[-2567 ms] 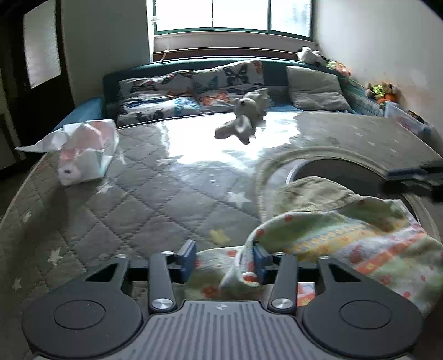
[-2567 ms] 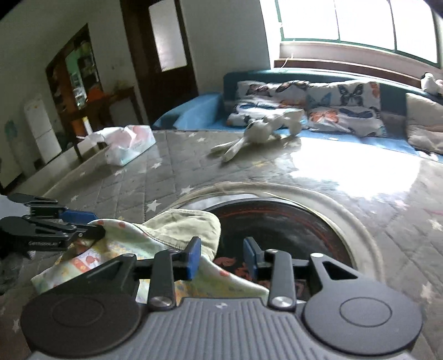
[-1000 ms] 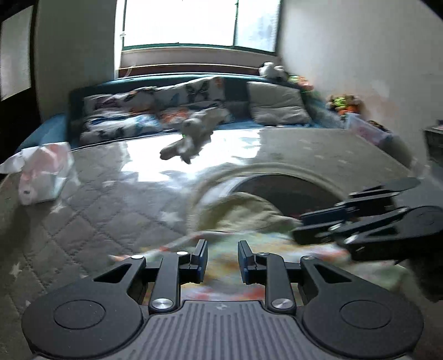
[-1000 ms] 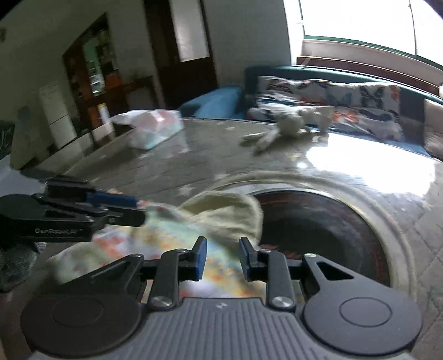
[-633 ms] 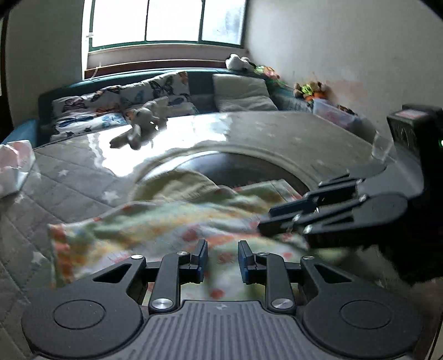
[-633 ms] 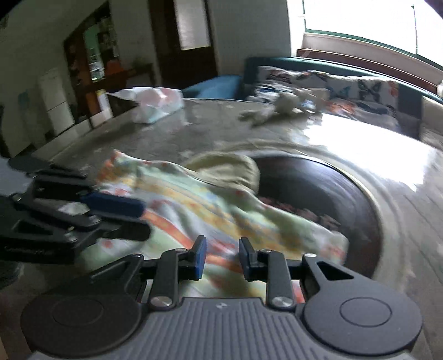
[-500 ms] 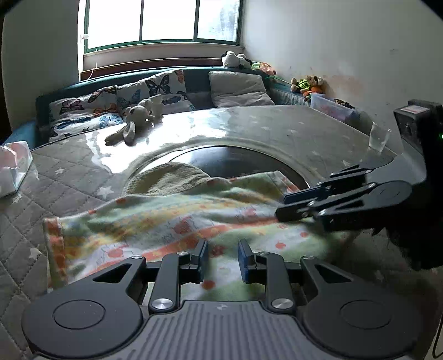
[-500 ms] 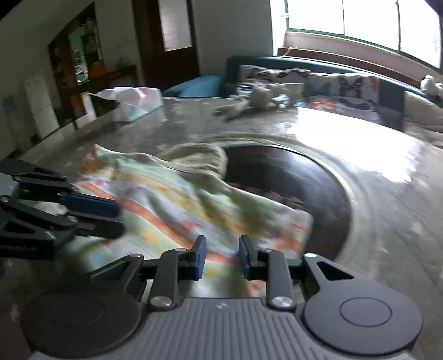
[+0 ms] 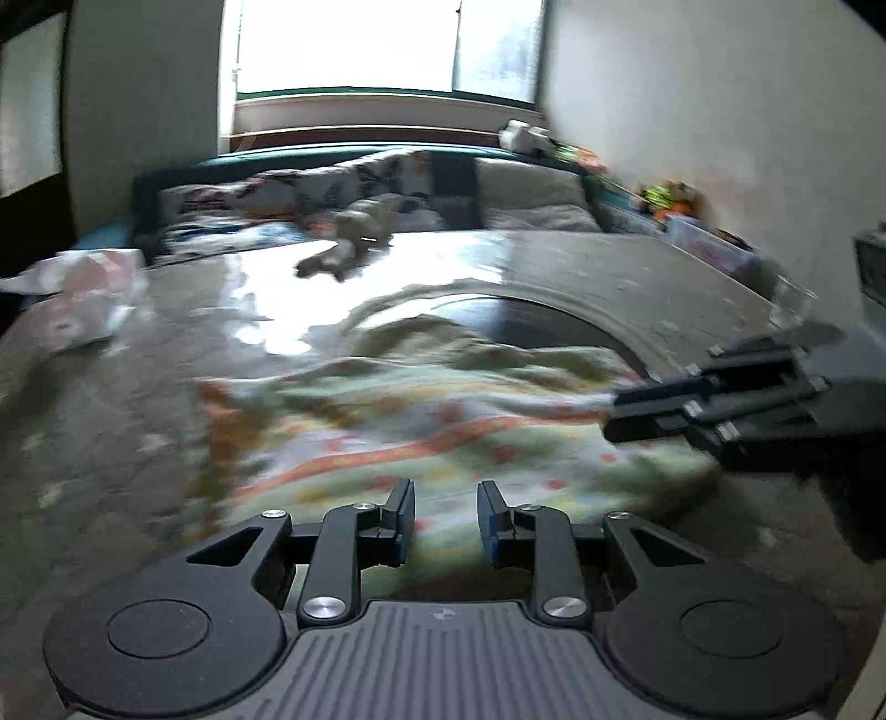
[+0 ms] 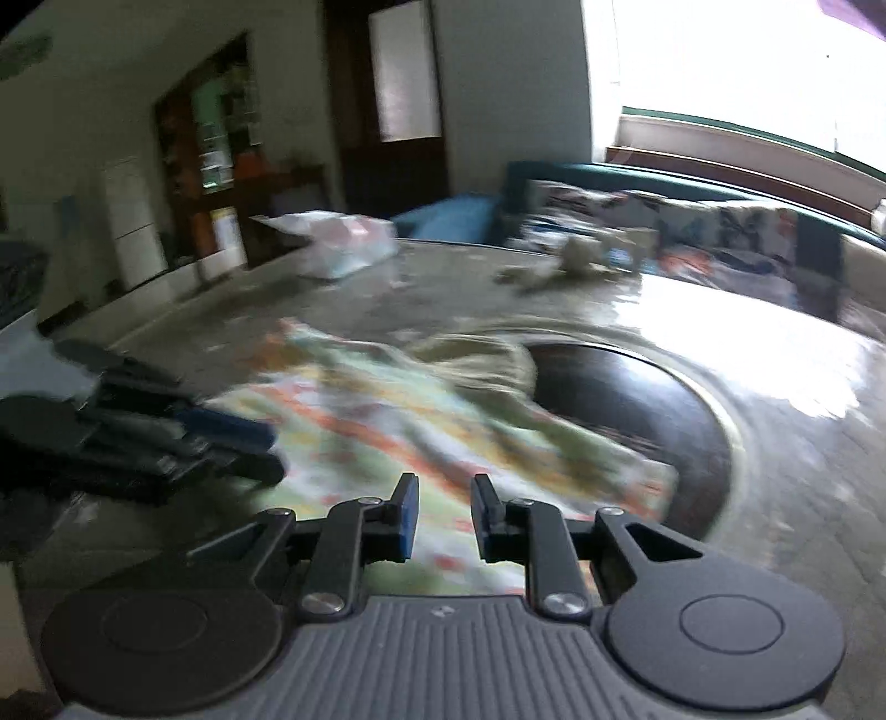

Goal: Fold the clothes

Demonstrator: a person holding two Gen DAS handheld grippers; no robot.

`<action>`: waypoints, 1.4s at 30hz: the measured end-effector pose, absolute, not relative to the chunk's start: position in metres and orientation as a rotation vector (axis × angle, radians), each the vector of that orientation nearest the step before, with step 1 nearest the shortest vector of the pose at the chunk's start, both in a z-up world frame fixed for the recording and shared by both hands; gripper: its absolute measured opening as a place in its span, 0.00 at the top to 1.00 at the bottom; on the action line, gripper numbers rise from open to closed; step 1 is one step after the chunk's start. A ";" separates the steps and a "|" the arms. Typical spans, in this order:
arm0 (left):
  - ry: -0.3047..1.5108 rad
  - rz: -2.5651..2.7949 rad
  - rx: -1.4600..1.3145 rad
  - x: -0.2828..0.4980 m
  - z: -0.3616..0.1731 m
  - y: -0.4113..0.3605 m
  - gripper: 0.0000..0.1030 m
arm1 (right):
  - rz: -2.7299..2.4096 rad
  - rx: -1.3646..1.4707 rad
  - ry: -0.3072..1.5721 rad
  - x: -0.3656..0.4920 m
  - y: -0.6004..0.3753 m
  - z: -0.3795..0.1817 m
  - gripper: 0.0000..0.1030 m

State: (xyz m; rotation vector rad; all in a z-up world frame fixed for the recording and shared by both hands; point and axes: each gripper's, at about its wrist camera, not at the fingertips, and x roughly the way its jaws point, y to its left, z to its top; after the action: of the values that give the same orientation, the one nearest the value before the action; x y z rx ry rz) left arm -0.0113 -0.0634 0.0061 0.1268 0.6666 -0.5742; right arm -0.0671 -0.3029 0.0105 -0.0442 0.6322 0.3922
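Cloth (image 9: 421,426) with a coloured print lies spread on the quilted worktop (image 9: 111,432), its far edge overlapping a dark round inset (image 9: 531,321) in the surface; we note an olive-lined part (image 10: 482,360) of it bunched at the inset's rim. Both views are blurred. The left hand-held gripper (image 9: 443,518) sits low over the cloth's near edge with its fingers parted and a clear gap between the blue pads; we see nothing held between them. The right hand-held gripper (image 10: 440,515) likewise stands open above the near part of the cloth, with cloth showing through the gap but not pinched. In the left view we record the right tool (image 9: 714,401) at the cloth's right edge; in the right view the left tool (image 10: 166,437) is at its left edge. Whether either touches the fabric, we cannot tell. Farther back on the worktop lie a plush toy (image 9: 349,243) and a tissue pack (image 10: 338,243), well apart from the cloth. Cushions (image 9: 387,188) line a sofa under the window (image 9: 343,50).
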 end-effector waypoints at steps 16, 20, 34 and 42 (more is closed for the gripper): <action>0.766 -0.387 -0.013 -0.006 -0.009 -0.001 0.69 | 0.488 -0.187 0.622 -0.071 -0.253 -0.007 0.66; 0.798 -0.429 -0.048 -0.008 -0.008 0.006 0.72 | 0.504 -0.191 0.648 -0.068 -0.255 -0.010 0.66; 0.793 -0.468 -0.047 -0.033 0.014 0.021 0.75 | 0.535 -0.199 0.676 -0.084 -0.268 -0.004 0.67; 0.726 -0.461 -0.066 0.013 0.025 -0.001 0.75 | 0.478 -0.097 0.654 -0.071 -0.284 0.005 0.61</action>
State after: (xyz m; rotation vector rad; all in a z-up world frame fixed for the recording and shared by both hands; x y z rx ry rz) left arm 0.0129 -0.0008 0.0251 -0.0660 0.7261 -0.4610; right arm -0.0708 -0.2839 0.0046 -0.0967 0.6540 0.4782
